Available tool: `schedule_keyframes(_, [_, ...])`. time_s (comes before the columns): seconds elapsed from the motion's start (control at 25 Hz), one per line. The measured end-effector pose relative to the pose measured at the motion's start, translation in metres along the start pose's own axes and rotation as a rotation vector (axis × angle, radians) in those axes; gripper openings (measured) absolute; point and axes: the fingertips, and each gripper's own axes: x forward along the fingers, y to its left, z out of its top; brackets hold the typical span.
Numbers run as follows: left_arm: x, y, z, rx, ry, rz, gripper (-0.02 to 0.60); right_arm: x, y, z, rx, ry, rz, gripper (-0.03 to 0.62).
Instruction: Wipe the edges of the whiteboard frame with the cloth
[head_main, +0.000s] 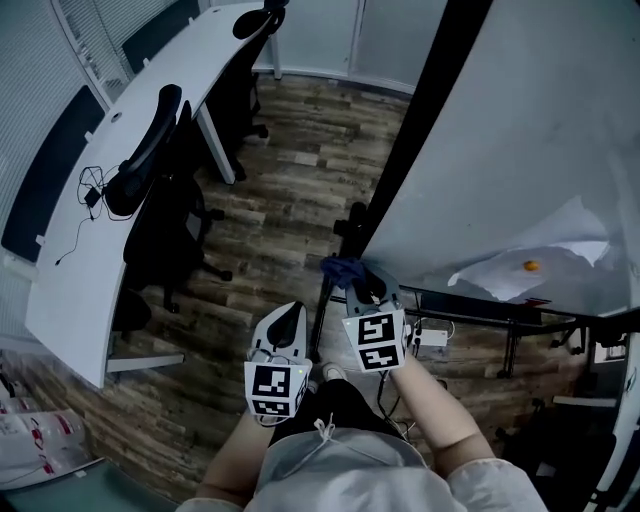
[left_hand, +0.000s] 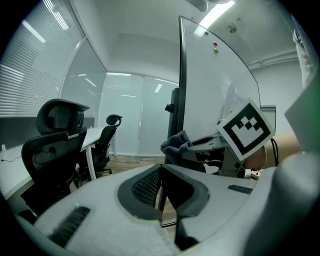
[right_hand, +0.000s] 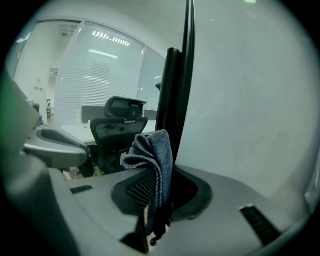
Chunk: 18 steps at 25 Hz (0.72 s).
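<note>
A long white desk (head_main: 150, 120) curves down the left of the head view, with a black cable (head_main: 85, 195) trailing over it (near the left edge). A black office chair (head_main: 150, 190) stands against it, and a second chair (head_main: 255, 30) at the top. Wood-plank floor (head_main: 300, 170) fills the middle. At the right, a small orange object (head_main: 532, 266) shows against crumpled white paper (head_main: 560, 235).

The person is wearing a pale grey short-sleeved top (head_main: 340, 472) with a white drawstring (head_main: 322, 430) hanging at its front, over dark trousers (head_main: 338, 400). The left gripper (head_main: 288, 312) and the right gripper (head_main: 366, 288) are showing smooth light grey shells with dark, mesh-textured pads (left_hand: 145, 186). Each is carrying a white cube (head_main: 275, 390) printed with black square markers.
</note>
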Motion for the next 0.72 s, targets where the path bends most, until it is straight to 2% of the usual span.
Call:
schedule_keyframes(0.24, [-0.001, -0.006, 0.036, 0.041, -0.059, -0.03, 0.018, -0.021, -0.01, 0.041, -0.022, -0.038, -0.017, 0.072])
schedule_keyframes(0.48, [0.001, -0.013, 0.076, 0.085, -0.126, -0.064, 0.018, -0.044, -0.023, 0.091, -0.065, -0.123, -0.059, 0.072])
schedule_keyframes(0.72, [-0.001, -0.025, 0.107, 0.113, -0.165, -0.102, 0.018, -0.062, -0.03, 0.126, -0.051, -0.173, -0.079, 0.072])
